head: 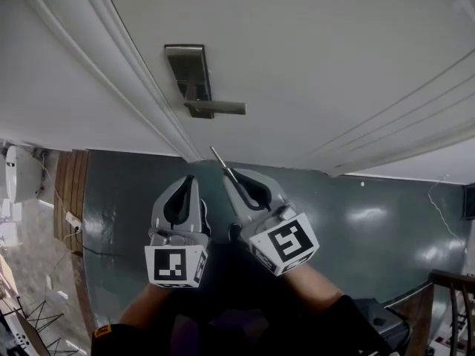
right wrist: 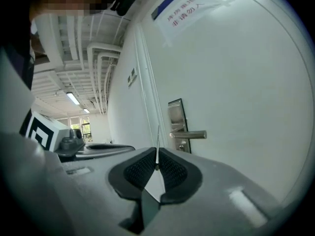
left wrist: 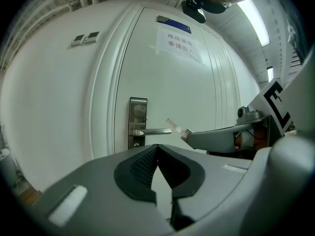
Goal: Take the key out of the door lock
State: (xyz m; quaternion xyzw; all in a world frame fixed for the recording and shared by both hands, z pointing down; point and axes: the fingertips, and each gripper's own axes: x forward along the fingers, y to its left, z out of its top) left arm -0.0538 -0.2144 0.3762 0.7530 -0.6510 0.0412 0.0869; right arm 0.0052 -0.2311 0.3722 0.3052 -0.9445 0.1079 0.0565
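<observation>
White door [head: 312, 58] ahead: right gripper [head: 231, 173] pinches a thin silvery key [head: 220, 158] (clear of the lock [head: 190, 76]); left gripper [head: 191, 179] closed, empty.

The key [head: 219, 156] sits in the right tongs [head: 234, 178], apart from the lock plate [head: 187, 65] on the door [head: 312, 43]. The left tongs [head: 191, 180] are just beside them.

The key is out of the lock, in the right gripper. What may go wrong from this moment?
1. The right gripper holds the key only by one end, with the thin blade sticking out; it may twist or slip and drop to the floor.
2. The blade points toward the door near the lever handle; a forward move may scratch it.
</observation>
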